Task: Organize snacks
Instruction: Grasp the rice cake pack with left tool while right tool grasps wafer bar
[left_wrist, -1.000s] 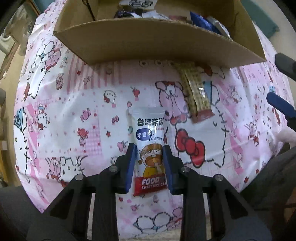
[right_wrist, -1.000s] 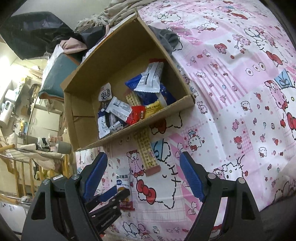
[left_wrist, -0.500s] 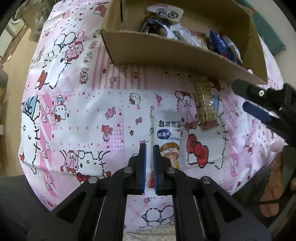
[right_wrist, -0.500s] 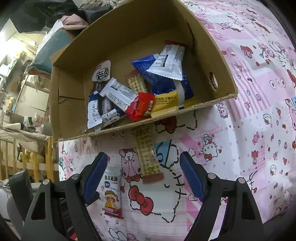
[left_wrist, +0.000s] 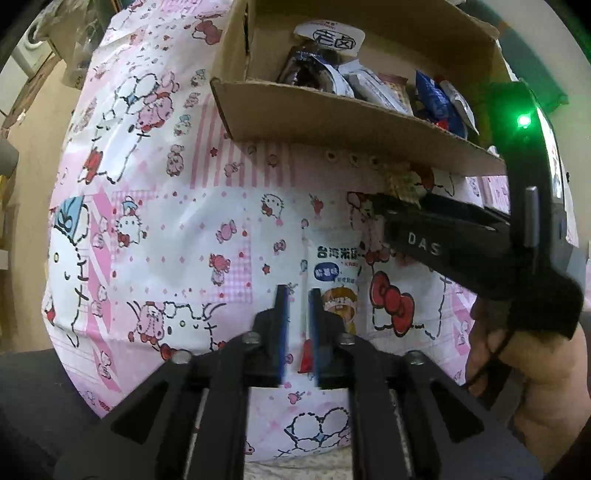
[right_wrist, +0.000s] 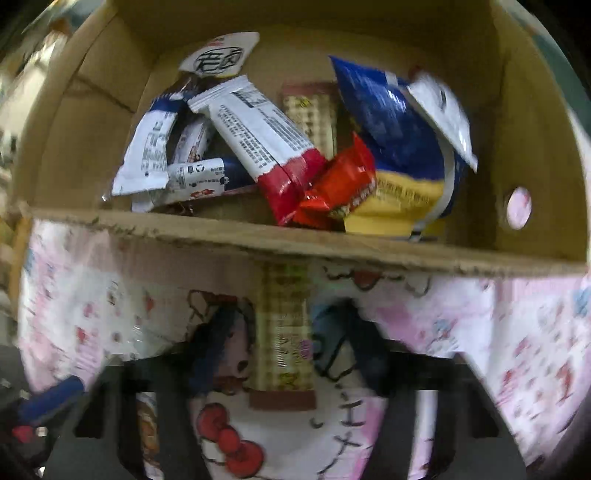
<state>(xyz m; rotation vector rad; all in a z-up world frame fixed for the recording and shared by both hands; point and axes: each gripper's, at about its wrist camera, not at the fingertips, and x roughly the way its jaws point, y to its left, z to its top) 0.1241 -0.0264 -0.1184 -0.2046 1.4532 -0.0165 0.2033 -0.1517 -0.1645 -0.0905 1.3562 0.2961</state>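
Checked wafer bar (right_wrist: 282, 332) lies on the pink cartoon-print cloth (left_wrist: 177, 221), far end tucked under the cardboard box (right_wrist: 332, 254) front wall. Right hand-held gripper (right_wrist: 284, 354) straddles it, jaws closing, contact blurred. Rice cake packet (left_wrist: 334, 273) lies flat nearby; left hand-held gripper (left_wrist: 297, 332) above it, jaws opening, nothing held. Advice: pinch mid-bar, pull clear of the wall before lifting into the box.

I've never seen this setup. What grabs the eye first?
The cardboard box heaped with bright snack packets fills the top of both views. Below it, on the pink cartoon cloth, the right tool is closing around a checked cracker pack.
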